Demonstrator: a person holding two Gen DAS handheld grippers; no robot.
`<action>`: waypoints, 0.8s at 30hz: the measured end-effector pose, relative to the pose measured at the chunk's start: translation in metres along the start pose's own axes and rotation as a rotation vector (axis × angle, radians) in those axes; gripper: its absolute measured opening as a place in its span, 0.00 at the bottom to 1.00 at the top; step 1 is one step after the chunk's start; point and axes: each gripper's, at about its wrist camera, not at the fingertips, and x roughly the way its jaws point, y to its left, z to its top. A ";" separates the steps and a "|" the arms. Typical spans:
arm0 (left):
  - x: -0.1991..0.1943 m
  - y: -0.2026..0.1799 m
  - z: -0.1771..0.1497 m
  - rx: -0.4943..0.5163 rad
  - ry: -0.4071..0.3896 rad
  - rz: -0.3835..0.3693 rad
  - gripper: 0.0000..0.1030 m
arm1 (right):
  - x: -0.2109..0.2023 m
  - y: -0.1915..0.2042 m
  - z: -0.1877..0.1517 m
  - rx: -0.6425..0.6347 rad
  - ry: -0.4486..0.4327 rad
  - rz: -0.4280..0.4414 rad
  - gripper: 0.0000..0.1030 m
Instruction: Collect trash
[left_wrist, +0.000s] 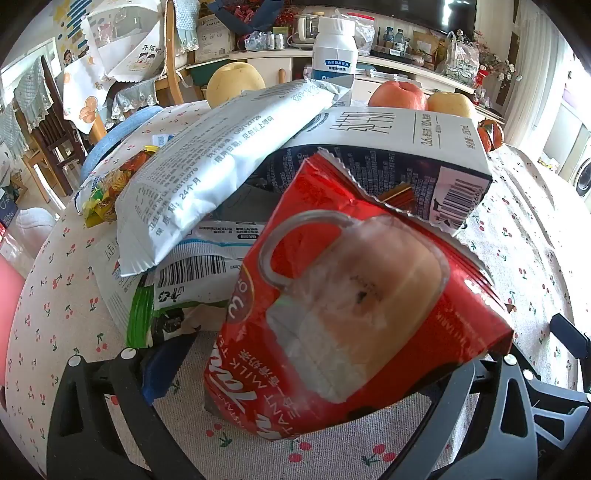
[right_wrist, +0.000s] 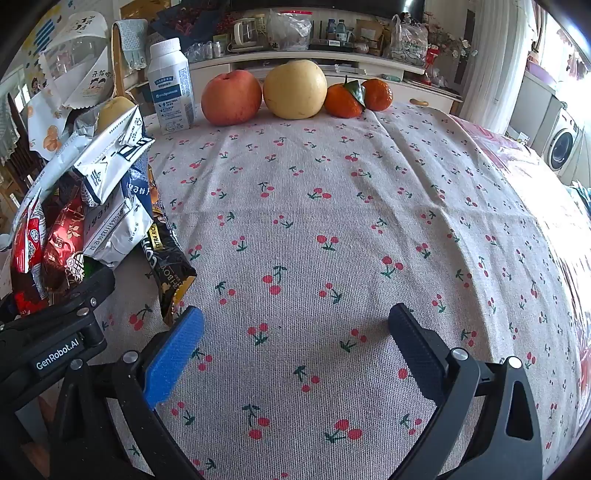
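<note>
A heap of trash lies on the cherry-print tablecloth (right_wrist: 332, 206). In the left wrist view a red milk-tea packet (left_wrist: 347, 314) sits between my left gripper's wide-set fingers (left_wrist: 166, 365), leaning on the heap; the fingertips are hidden and I cannot tell whether they touch it. Behind it lie a white wrapper (left_wrist: 207, 162), a milk carton (left_wrist: 399, 147) and barcoded wrappers (left_wrist: 199, 269). In the right wrist view the heap (right_wrist: 107, 199) is at the left, with a dark coffee sachet (right_wrist: 170, 269) at its near edge. My right gripper (right_wrist: 295, 332) is open and empty over bare cloth.
A white bottle (right_wrist: 170, 88), an apple (right_wrist: 232, 98), a pear (right_wrist: 294, 89) and two tangerines (right_wrist: 356, 98) stand along the table's far edge. Chairs (left_wrist: 48, 122) are at the left. A sideboard (right_wrist: 314, 55) is behind, a washing machine (right_wrist: 563, 142) at the right.
</note>
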 end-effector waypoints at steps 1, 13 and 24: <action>0.000 0.000 0.000 0.001 0.001 0.001 0.96 | 0.000 0.000 0.000 0.000 0.000 0.000 0.96; -0.022 0.000 -0.016 0.013 -0.041 -0.007 0.96 | -0.006 -0.001 -0.007 -0.074 0.012 0.042 0.96; -0.082 0.029 -0.031 0.010 -0.178 -0.046 0.96 | -0.076 -0.003 -0.033 -0.118 -0.164 0.013 0.96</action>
